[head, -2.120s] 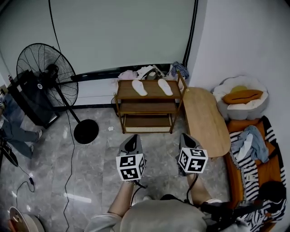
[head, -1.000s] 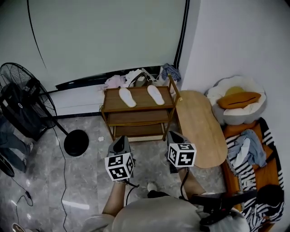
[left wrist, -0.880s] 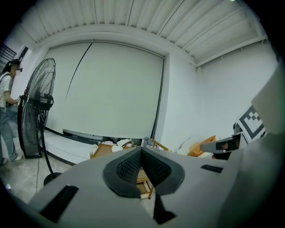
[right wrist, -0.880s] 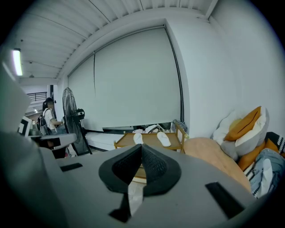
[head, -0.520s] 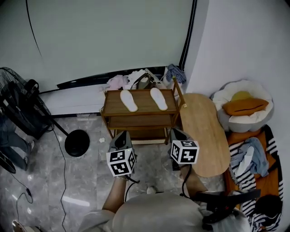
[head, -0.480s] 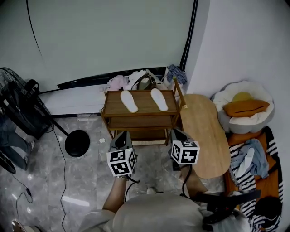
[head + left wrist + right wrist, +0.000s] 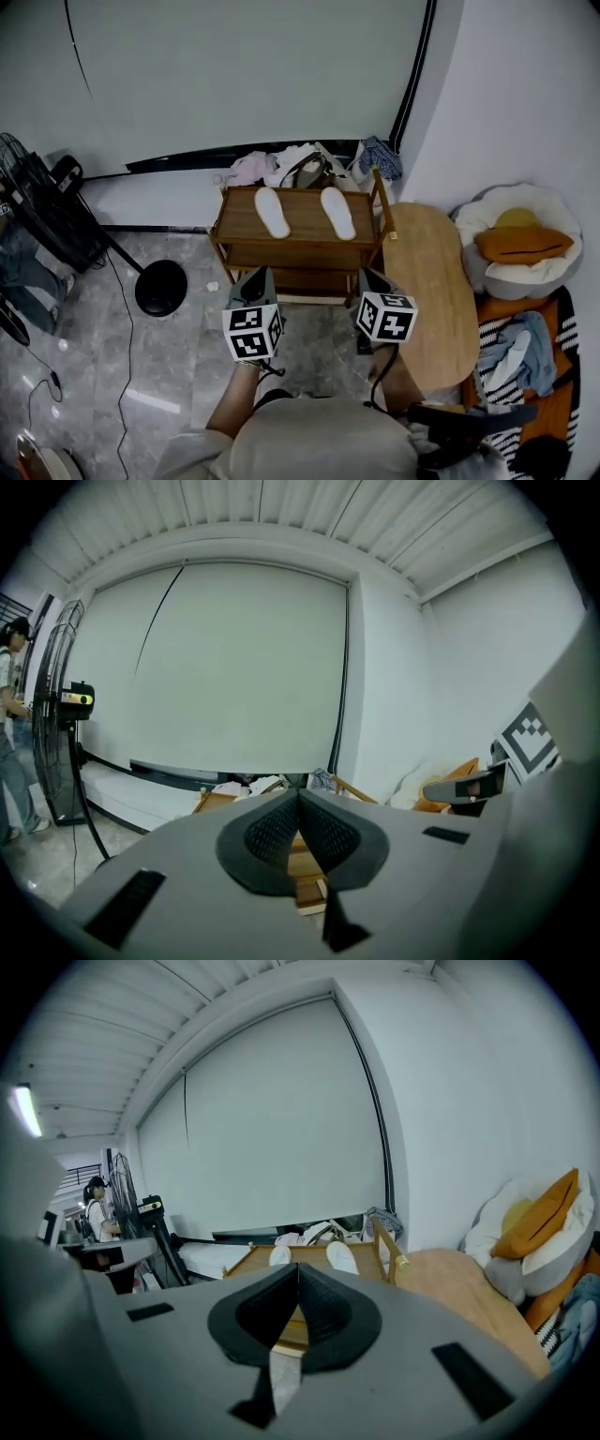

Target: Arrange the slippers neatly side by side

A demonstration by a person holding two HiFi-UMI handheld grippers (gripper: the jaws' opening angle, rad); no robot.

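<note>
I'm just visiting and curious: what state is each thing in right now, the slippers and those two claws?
Left slipper: lying flat on the top shelf of the rack.
Right slipper: flat on the same shelf, apart from the left one.
Left gripper: shut, empty.
Right gripper: shut, empty.

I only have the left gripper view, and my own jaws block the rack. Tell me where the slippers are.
Observer: The head view shows both on the top shelf of the wooden rack. The left slipper and the right slipper lie apart, with bare wood between them.
Operator: Report the right gripper.
Observer: The right gripper is shut, with nothing between its jaws.
Operator: Tell me what stands past the rack on that gripper's side.
Observer: A low oval wooden table stands close beside the rack.
</note>
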